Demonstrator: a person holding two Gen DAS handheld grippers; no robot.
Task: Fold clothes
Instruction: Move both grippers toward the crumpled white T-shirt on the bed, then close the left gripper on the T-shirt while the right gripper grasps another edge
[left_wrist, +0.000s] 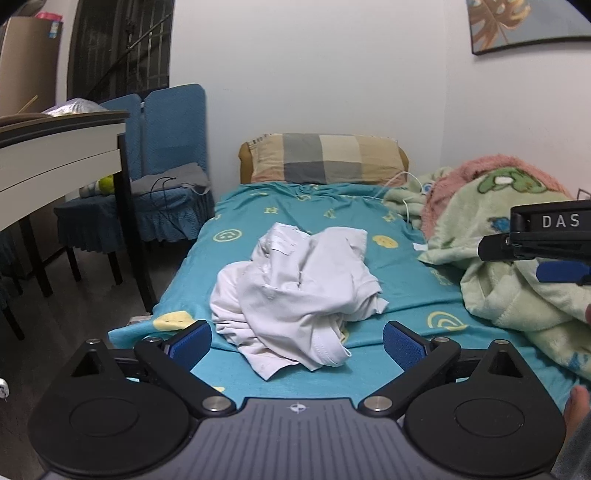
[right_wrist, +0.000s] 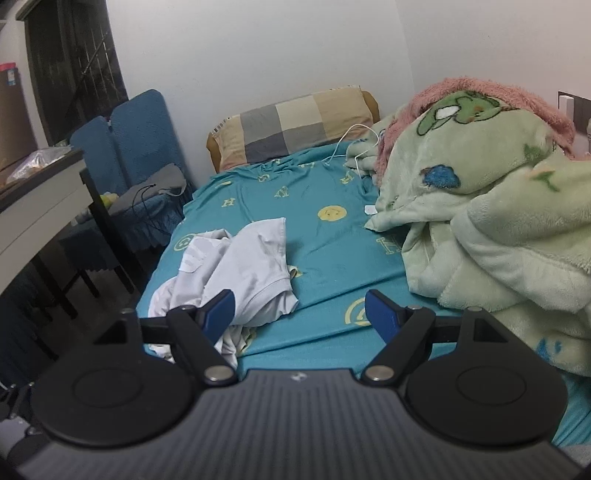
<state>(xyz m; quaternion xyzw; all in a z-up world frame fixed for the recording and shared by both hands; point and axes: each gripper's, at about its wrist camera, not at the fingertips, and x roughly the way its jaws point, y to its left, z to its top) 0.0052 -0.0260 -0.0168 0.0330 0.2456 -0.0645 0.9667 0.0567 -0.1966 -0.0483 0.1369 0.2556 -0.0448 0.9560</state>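
Observation:
A crumpled white garment (left_wrist: 295, 291) lies in a heap on the teal bed sheet (left_wrist: 399, 273), near the bed's left edge. My left gripper (left_wrist: 297, 341) is open and empty, held above the near end of the heap. My right gripper (right_wrist: 301, 314) is open and empty, with the garment (right_wrist: 240, 273) ahead and to its left; its left finger overlaps the heap's edge in view. The right gripper's side also shows at the right of the left wrist view (left_wrist: 535, 247).
A bunched green and pink blanket (right_wrist: 480, 221) fills the bed's right side. A checked pillow (left_wrist: 325, 158) lies at the head, with a white cable (right_wrist: 351, 144) near it. Blue chairs (left_wrist: 162, 155) and a white table (left_wrist: 55, 155) stand left of the bed.

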